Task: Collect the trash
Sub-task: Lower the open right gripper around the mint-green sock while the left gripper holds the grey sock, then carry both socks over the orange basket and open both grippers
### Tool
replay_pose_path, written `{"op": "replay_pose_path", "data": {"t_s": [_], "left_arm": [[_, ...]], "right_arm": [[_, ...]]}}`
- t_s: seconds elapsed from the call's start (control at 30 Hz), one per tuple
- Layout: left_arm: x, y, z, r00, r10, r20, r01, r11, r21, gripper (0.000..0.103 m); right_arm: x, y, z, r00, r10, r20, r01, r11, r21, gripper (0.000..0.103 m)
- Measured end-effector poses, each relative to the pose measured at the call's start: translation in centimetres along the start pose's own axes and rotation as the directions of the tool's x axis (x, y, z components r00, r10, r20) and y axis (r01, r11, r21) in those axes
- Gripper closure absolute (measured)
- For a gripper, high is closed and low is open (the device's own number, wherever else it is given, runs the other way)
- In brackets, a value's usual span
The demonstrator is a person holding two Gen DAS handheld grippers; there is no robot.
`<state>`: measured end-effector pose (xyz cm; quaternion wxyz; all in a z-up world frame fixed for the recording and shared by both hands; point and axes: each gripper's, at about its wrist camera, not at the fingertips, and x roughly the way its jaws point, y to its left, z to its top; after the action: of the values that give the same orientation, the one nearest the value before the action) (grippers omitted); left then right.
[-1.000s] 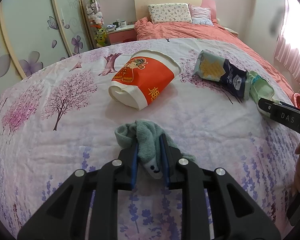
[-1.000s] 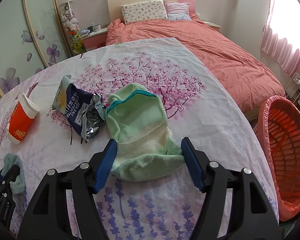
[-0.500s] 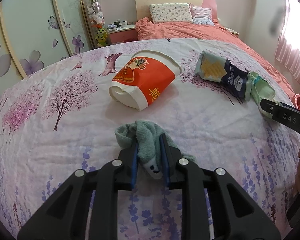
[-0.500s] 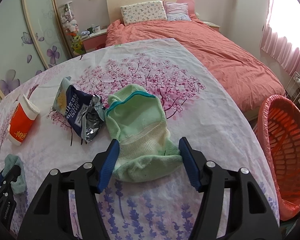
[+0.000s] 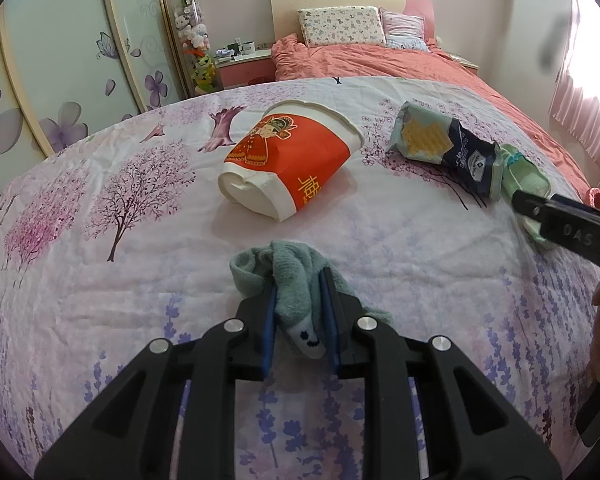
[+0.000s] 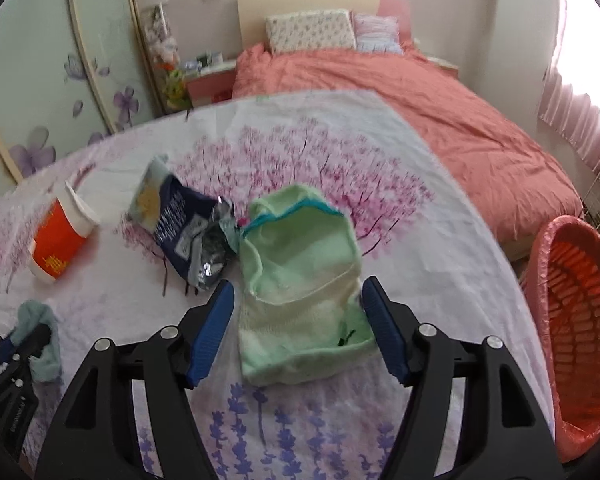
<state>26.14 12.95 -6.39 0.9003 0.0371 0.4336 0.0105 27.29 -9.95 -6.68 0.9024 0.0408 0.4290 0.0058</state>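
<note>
Teal sock [image 5: 290,280] is pinched between the blue pads of the left gripper [image 5: 298,322], jaws clenched tight on it, bunched fabric lying on the floral bedsheet [image 5: 100,280]. Right gripper [image 6: 298,330] straddles the light green sock [image 6: 300,280]; its jaws have just been opening a little, the sock sits between the pads, left pad clear of it, right pad at the fabric edge, contact there unclear, no squeeze visible. Just left of the green sock and touching its cuff: crumpled dark blue snack bag [image 6: 188,232], opened end toward the gripper. Farther left, well apart, red-and-white paper cup [image 5: 288,164] lies on its side, dented at the base. Red plastic basket [image 6: 580,320] sits off the right edge of the bed. Beyond the sheet: salmon duvet [image 6: 400,92], two pillows [image 5: 342,26] at the headboard.
</note>
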Motion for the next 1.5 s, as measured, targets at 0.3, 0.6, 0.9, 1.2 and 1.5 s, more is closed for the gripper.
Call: {"op": "replay_pose_path", "data": {"t_s": [0.3, 0.6, 0.9, 1.2, 1.5], "left_arm": [[-0.1, 0.0, 0.0, 1.0, -0.003, 0.003, 0.003, 1.0, 0.002, 0.082], [-2.2, 0.5, -0.3, 0.989, -0.127, 0.069, 0.13, 0.991, -0.036, 0.088], [-9.4, -5.0, 1.7, 0.953, -0.221, 0.207, 0.211, 0.975, 0.072, 0.088], [-13.9, -13.5, 3.1, 0.904, -0.344, 0.254, 0.308, 0.936, 0.173, 0.088], [-16.3, -22.7, 3.5, 0.832, -0.506, 0.227, 0.445, 0.854, 0.27, 0.088]], "right_arm": [[-1.0, -1.7, -0.7, 0.999, 0.038, 0.006, -0.038, 0.997, 0.066, 0.091], [-6.5, -5.2, -1.7, 0.986, 0.118, 0.121, -0.129, 0.988, 0.082, 0.091], [-12.1, -8.4, -2.7, 0.956, 0.112, 0.273, -0.14, 0.986, 0.086, 0.091], [-16.8, -13.6, -4.0, 0.914, 0.049, 0.402, -0.119, 0.982, 0.15, 0.091], [-19.4, -20.0, -5.2, 0.884, -0.064, 0.464, -0.06, 0.967, 0.247, 0.091]]}}
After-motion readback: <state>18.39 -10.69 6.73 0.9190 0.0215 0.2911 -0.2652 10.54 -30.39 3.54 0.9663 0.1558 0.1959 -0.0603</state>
